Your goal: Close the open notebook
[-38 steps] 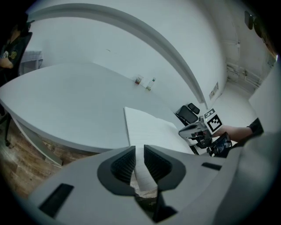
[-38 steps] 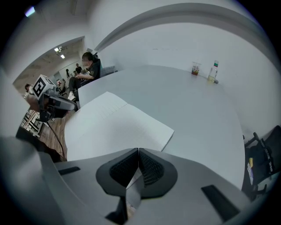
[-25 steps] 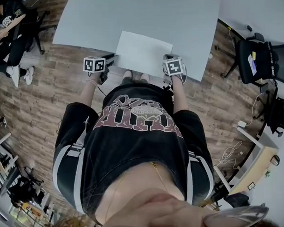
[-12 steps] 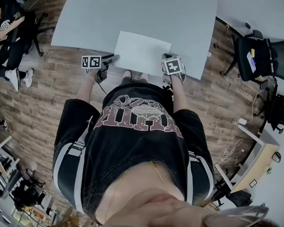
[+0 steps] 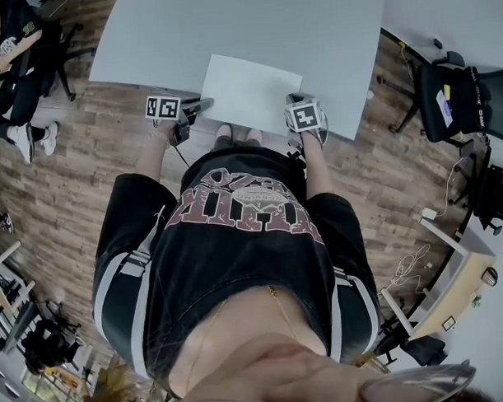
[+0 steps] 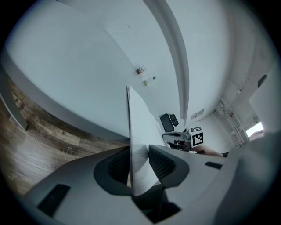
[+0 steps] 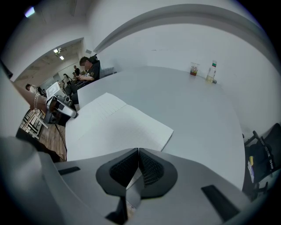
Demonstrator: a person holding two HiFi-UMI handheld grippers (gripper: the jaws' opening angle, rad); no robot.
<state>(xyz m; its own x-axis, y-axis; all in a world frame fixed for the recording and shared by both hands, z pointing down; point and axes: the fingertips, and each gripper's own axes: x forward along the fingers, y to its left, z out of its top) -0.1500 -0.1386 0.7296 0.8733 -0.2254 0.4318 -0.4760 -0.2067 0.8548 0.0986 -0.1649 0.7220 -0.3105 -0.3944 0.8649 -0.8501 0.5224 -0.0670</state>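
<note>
Our left hand-held gripper (image 6: 139,151), jaws just closing yet apart around a page (image 6: 138,127) of the notebook (image 5: 252,93), could drop it; the right hand-held gripper (image 7: 138,154) clamped the notebook's edge.

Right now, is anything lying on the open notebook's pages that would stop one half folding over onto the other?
Nothing visible does. Both pages of the notebook are bare on the table; a cup and a bottle stand far off across it, well clear of the fold.

Left gripper (image 6: 139,151), jaws just closing, straddles the notebook (image 7: 118,123); right gripper (image 7: 138,151) pinches it.
</note>
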